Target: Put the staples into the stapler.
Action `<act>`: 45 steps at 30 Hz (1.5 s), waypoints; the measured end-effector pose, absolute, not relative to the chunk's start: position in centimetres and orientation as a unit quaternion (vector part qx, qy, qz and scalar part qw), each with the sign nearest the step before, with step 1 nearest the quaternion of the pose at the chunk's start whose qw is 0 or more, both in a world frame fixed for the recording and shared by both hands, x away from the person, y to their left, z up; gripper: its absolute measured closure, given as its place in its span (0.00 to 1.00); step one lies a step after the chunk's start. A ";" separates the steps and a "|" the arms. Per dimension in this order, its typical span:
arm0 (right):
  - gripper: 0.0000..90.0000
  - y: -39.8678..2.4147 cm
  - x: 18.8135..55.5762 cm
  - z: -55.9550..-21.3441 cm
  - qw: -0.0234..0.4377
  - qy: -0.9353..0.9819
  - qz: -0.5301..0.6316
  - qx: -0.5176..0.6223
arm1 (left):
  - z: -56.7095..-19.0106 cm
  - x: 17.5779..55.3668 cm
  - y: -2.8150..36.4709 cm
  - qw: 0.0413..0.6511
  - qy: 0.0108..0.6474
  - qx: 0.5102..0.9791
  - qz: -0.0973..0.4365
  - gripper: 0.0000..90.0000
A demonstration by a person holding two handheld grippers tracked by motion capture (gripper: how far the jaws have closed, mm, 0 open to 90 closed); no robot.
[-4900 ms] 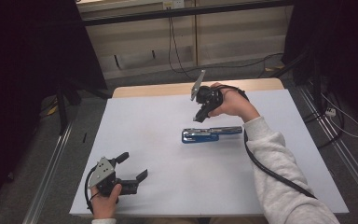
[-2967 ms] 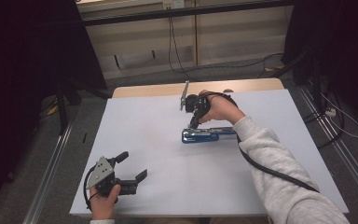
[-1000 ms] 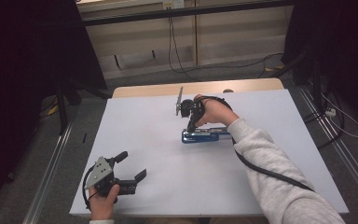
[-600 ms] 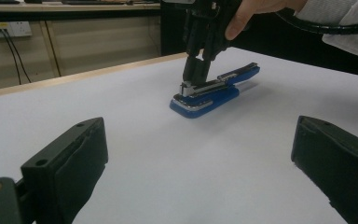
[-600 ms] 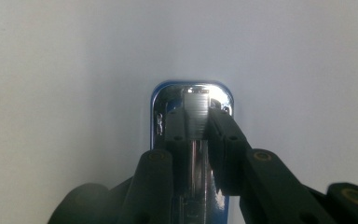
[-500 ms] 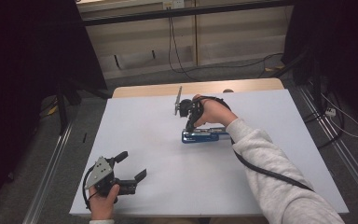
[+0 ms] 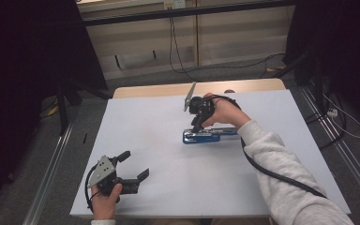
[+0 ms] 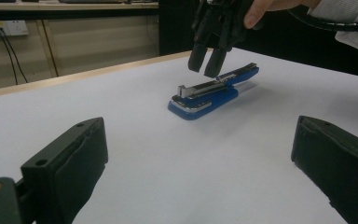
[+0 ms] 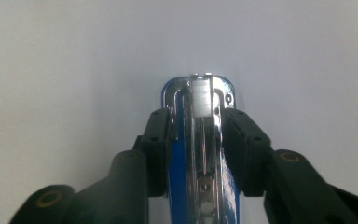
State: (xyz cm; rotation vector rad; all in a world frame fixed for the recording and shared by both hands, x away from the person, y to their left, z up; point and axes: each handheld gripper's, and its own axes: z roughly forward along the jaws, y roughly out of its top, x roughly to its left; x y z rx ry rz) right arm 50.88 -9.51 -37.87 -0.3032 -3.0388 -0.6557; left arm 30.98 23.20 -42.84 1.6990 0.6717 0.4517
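My right claw (image 7: 198,123) is lifting a little off the stapler (image 7: 209,135), its jaws just opening beside it. My left claw (image 7: 130,168) is staying wide open, holding nothing.

Stapler (image 7: 210,135) lying on sheet (image 7: 168,122) covering counter (image 7: 159,89), right of centre, long axis running left-right. Right tongs (image 7: 196,127) hanging just above stapler's left half, pointing down, arms straddling its top bar (image 9: 200,140), bar sitting between them, gap showing each side. Left tongs (image 7: 133,165) sitting near front left corner of sheet, well apart from stapler, pointing toward it. Bare strip of counter lying behind sheet's far edge.
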 end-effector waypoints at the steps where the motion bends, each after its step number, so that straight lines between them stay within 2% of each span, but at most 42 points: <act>1: 0.66 -9.9 50.8 -37.8 0.009 -0.971 -0.216 -0.105 | -42.8 31.1 23.1 0.588 0.288 0.731 0.193 0.04; 6: 0.59 -12.4 50.5 -37.5 0.001 -0.958 -0.261 -0.118 | -42.9 31.7 22.5 0.581 0.289 0.738 0.183 0.04; 11: 0.45 -14.5 49.9 -37.6 -0.006 -0.947 -0.286 -0.149 | -42.9 32.2 21.8 0.580 0.287 0.742 0.177 0.04; 16: 0.38 -15.8 49.6 -37.7 -0.003 -0.936 -0.305 -0.177 | -42.9 32.9 21.1 0.580 0.286 0.744 0.170 0.04; 18: 0.31 -16.2 49.4 -37.7 -0.011 -0.933 -0.304 -0.190 | -42.9 33.2 20.8 0.578 0.287 0.745 0.169 0.04; 25: 0.18 -17.7 48.7 -37.8 -0.024 -0.917 -0.327 -0.228 | -42.9 34.2 19.8 0.576 0.296 0.744 0.165 0.04; 34: 0.13 -20.2 47.4 -38.0 -0.053 -0.897 -0.351 -0.264 | -42.7 36.1 18.0 0.571 0.294 0.753 0.146 0.03; 38: 0.14 -21.4 46.8 -38.0 -0.066 -0.890 -0.358 -0.273 | -42.7 36.8 17.4 0.581 0.293 0.747 0.133 0.03; 45: 0.14 -23.0 45.9 -38.0 -0.079 -0.877 -0.367 -0.299 | -42.8 38.0 16.4 0.561 0.298 0.761 0.128 0.03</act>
